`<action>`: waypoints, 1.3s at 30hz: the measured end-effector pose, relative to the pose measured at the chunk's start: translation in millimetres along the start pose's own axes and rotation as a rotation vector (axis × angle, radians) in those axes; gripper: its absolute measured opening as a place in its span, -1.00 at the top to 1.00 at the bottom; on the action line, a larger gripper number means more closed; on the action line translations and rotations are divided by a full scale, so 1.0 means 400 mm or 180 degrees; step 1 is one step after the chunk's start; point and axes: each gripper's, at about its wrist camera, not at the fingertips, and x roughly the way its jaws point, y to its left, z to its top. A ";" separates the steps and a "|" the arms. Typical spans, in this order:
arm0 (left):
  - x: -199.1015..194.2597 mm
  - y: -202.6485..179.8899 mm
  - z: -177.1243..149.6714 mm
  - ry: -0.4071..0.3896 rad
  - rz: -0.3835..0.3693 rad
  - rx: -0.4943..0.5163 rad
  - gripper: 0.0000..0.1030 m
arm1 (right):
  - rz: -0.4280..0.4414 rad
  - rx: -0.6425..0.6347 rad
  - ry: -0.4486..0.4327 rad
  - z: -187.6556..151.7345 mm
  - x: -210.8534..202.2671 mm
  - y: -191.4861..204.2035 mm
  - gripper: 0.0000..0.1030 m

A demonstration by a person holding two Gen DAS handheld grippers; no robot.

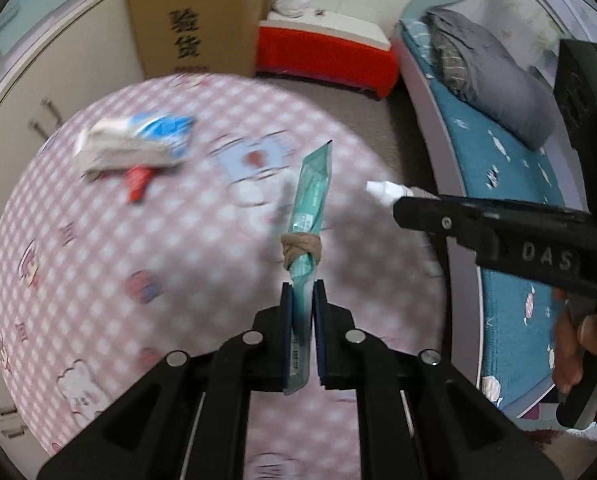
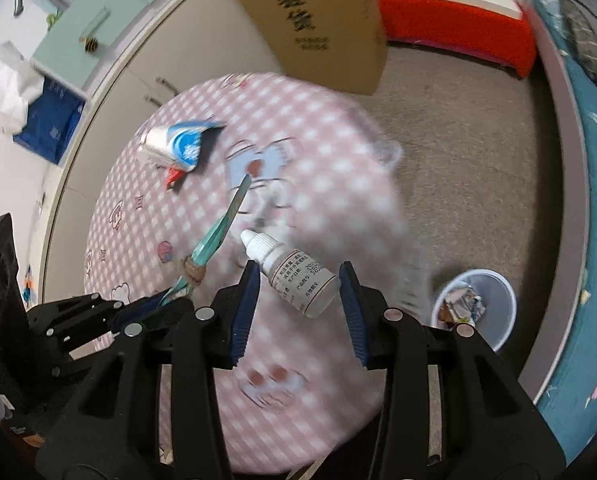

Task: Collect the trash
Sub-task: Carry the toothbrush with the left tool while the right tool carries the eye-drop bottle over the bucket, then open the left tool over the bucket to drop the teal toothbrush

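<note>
Above the round desk (image 1: 98,260) with its pink checked cloth, the left hand-held gripper (image 1: 302,292) pinches a flat teal sachet (image 1: 312,196); the right hand-held gripper (image 2: 298,276) clamps a small white plastic dropper bottle (image 2: 294,276).

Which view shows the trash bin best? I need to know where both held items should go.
The right wrist view: the pale trash bin stands on the carpet beside the round table, with wrappers already inside. The left wrist view does not show the bin at all.
</note>
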 end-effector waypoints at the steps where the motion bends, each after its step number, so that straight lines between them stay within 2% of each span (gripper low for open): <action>1: -0.002 -0.043 0.009 -0.0016 -0.0004 0.0057 0.82 | -0.0009 0.0059 -0.0052 -0.010 -0.031 -0.033 0.22; 13: 0.019 -0.475 0.076 -0.0033 -0.0167 0.0801 0.82 | -0.0264 0.0823 -0.0578 -0.170 -0.326 -0.391 0.22; 20: 0.056 -0.677 0.064 0.0061 -0.0316 0.1263 0.82 | -0.0374 0.1307 -0.0735 -0.278 -0.417 -0.549 0.22; 29: 0.110 -0.828 0.050 0.0217 -0.0369 0.1588 0.81 | -0.0448 0.1675 -0.0853 -0.371 -0.470 -0.654 0.22; 36: 0.127 -0.864 0.054 0.0261 -0.0376 0.1688 0.78 | -0.0450 0.1818 -0.0919 -0.399 -0.480 -0.690 0.22; 38: 0.133 -0.870 0.060 0.0277 -0.0350 0.1667 0.49 | -0.0452 0.1844 -0.0925 -0.405 -0.480 -0.697 0.22; 39: 0.135 -0.868 0.060 0.0266 -0.0320 0.1655 0.16 | -0.0450 0.1852 -0.0920 -0.405 -0.478 -0.699 0.22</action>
